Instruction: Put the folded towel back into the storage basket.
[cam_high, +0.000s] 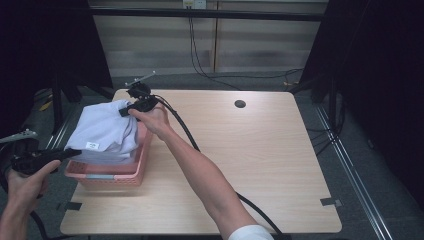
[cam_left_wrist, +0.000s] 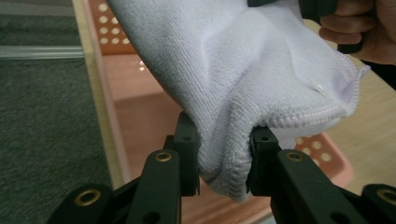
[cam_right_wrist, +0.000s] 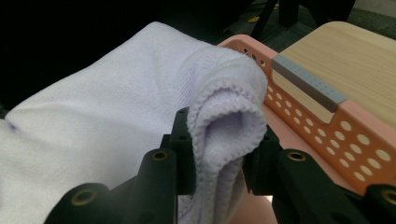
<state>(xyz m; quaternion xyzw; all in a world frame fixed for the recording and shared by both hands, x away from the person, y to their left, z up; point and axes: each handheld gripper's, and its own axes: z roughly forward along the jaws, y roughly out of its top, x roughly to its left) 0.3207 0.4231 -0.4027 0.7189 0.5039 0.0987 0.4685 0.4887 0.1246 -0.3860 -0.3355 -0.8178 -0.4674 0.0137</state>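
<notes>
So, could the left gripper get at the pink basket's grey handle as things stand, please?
Probably not yet: the left gripper is shut on a corner of the white towel, which drapes over the pink basket. The grey handle itself lies uncovered, near that hand.

From above the person's side, the high view looks forward and down across the whole table (cam_high: 260, 165) to the wall behind. The left gripper view rides low on its gripper (cam_left_wrist: 223, 158), looking close along the jaws at the towel (cam_left_wrist: 243, 70), the basket (cam_left_wrist: 327, 154) beyond. The right gripper view sits as close on its own gripper (cam_right_wrist: 219, 154). All three views share the towel, the basket and the table.
</notes>
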